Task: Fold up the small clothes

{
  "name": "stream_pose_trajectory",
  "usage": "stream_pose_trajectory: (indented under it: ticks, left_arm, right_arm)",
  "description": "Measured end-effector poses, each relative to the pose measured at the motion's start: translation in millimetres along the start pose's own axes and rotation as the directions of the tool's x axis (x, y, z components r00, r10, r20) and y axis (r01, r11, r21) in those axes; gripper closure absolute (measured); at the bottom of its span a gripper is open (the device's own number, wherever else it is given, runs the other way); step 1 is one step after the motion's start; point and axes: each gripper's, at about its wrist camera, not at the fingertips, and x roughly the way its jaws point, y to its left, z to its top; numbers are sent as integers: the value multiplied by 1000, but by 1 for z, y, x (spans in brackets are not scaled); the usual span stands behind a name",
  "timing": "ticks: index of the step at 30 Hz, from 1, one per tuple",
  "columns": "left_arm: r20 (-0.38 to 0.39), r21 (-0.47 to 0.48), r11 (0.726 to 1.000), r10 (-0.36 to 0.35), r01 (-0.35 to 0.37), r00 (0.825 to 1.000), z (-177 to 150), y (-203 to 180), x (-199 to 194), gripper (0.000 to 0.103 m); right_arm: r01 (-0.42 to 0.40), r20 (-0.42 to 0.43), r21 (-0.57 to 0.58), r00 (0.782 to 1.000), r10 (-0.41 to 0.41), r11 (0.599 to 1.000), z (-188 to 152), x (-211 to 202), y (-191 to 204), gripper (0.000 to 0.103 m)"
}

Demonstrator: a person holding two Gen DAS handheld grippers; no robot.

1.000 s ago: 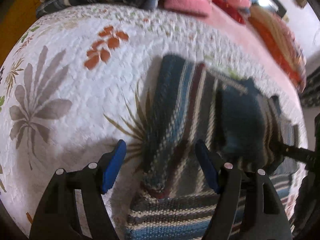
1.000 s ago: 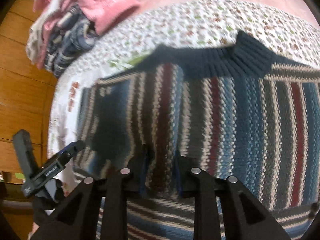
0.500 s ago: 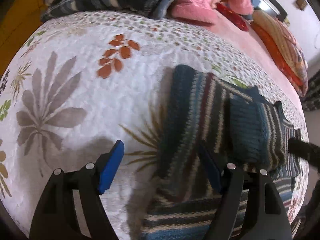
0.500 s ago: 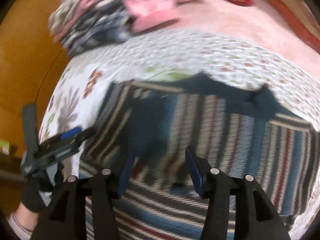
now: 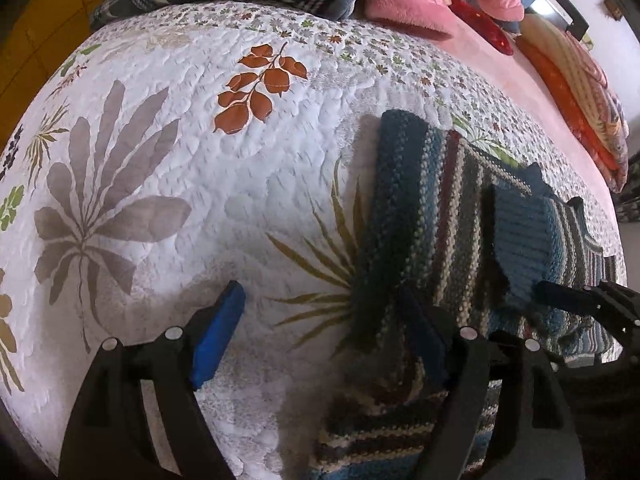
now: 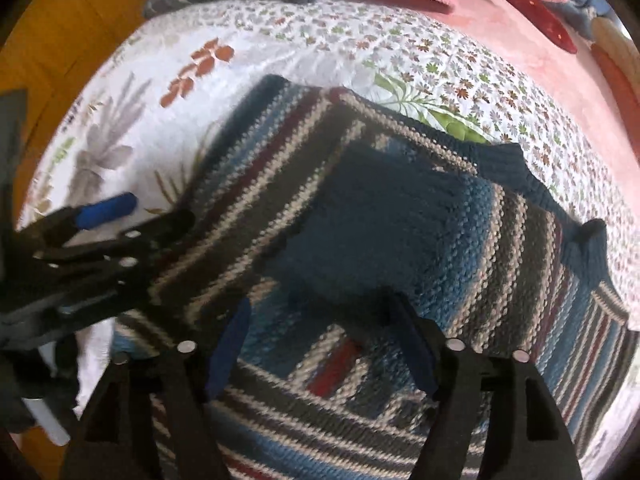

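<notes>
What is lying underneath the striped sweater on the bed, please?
The striped sweater lies directly on a white floral quilt, which shows all around its edges. Whatever is under the sweater's middle is covered, so nothing else can be confirmed there.

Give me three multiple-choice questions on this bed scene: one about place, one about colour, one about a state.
1. Where does the striped sweater lie?
A. on the floral quilt
B. on the wooden floor
C. on a chair

2. What colour are the left tool's pads?
A. red
B. blue
C. white

3. How is the right tool?
A. shut on the sweater
B. open
C. out of view

Key: 1 A, quilt shows all around it; 2 B, a blue pad faces the left camera; 3 B, its fingers stand wide apart, nothing pinched.
</notes>
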Motion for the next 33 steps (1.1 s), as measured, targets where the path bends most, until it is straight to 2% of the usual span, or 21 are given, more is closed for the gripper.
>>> stream_pose_trajectory:
  ticks: [1,3,4,6,11,16,20,23,25,29,33]
  left_arm:
    - [0,0,1000,-2,2,1000,0,0,0,23]
    - [1,1,1000,-1,1,1000,-1,1,0,23]
    - [1,3,1000,1,-1,1000,0,0,1,23]
    - [1,4,1000,3,-3,1000,0,0,0,23]
    - [9,8,1000,9,-9,1000,-1,-2,0,23]
    - [44,19,1000,-8,7,999,0,-5,-5,23]
    - [108,38,999,-43,40,993,1,-13,-16,23]
    - [143,53,995,-89,82,986,3,-23,-25,23]
    - [156,62,992,-119,111,980,3,-30,-29,23]
    - [142,56,987,-155,149,978,2,-44,-27,23]
    - [115,80,987,-150,142,982,-2,-56,-20,23]
  right_arm:
    - [37,7,-5,999,-37,999,0,0,-1,53]
    - [59,16,6,998,-59,998,-1,-2,-8,71]
    - [43,22,26,999,-44,999,-2,-4,-14,82]
    - [-9,43,83,999,6,996,-6,-13,-30,92]
    - [-161,141,210,981,133,964,-23,-45,-71,93]
    - [-312,255,324,938,235,893,-48,-81,-123,93]
    - [-357,305,384,920,248,852,-67,-97,-161,93]
    - [-356,333,441,917,219,824,-89,-104,-198,93]
    - [-371,347,490,913,215,789,-101,-100,-222,93]
    - [-367,332,571,921,202,734,-129,-83,-259,93]
    - [-370,295,619,927,232,693,-154,-59,-279,88]
